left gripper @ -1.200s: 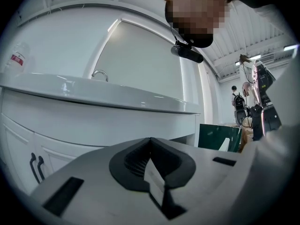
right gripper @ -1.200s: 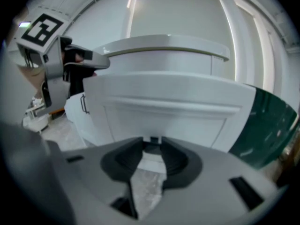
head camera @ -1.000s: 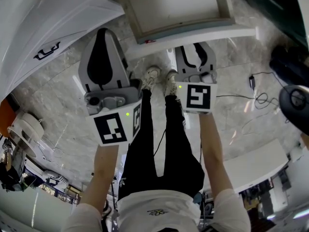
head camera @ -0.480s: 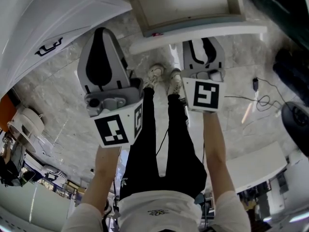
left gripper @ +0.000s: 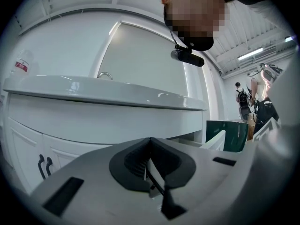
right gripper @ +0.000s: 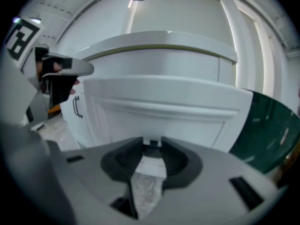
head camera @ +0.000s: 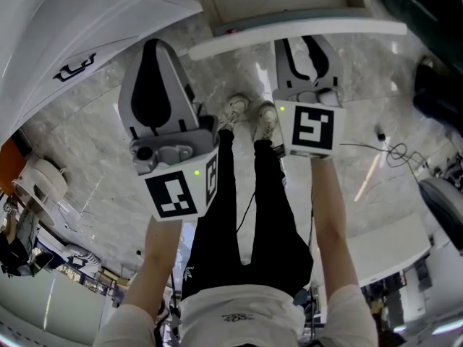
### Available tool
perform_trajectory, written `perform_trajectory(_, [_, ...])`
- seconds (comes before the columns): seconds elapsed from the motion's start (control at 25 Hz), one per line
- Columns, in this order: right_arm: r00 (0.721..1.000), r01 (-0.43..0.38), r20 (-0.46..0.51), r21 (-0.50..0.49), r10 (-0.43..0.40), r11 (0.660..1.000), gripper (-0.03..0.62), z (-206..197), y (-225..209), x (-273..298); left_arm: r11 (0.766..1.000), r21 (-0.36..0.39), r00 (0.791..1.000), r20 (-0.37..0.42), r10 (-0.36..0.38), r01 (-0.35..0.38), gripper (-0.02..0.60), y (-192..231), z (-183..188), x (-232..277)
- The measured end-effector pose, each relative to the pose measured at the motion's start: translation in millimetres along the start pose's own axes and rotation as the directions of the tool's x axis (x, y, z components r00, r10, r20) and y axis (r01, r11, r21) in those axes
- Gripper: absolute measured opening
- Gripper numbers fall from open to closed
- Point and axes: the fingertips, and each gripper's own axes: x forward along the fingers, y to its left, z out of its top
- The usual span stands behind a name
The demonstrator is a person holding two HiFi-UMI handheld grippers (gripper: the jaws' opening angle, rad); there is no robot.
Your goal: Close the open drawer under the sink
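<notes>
White drawer [right gripper: 164, 104] open, right gripper [right gripper: 152, 143] jaws apart before its front

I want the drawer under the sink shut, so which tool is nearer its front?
Right. The right tool points at the drawer front, tips close to it, contact unclear. The left tool is off to its left, facing the cabinet.

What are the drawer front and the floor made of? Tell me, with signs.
Drawer front: probably painted wood or board, smooth white satin, moulded panel frame. Floor: polished marble or marble-look tile; grey veins, glossy reflections.
</notes>
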Motion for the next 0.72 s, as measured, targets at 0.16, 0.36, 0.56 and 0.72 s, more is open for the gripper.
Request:
perform_trajectory(0.16, [1.000,-0.007,0.002,-0.008,0.007,1.000,0.141,3.4,-4.2,3.7,1.000,0.004,1.000,0.003,-0.005,0.005,0.021,1.1,2.5,-0.4])
perform_trajectory(0.36, [1.000,-0.014,-0.003,0.000,0.014,1.000,0.141,2.7,-4.0,5.7,1.000,-0.001,1.000,0.003,0.003,-0.003,0.021,2.2,-0.3,0.1])
perform_trajectory(0.56, [1.000,-0.021,0.018,0.006,0.021,1.000,0.141,6.2,-5.3,8.8,1.000,0.003,1.000,0.015,0.013,-0.013,0.021,1.0,-0.9,-4.7])
perform_trajectory(0.72, [1.000,-0.016,0.009,0.019,0.016,1.000,0.141,5.3,-7.6,7.1,1.000,-0.006,1.000,0.008,0.026,-0.026,0.021,0.6,-4.0,-8.9])
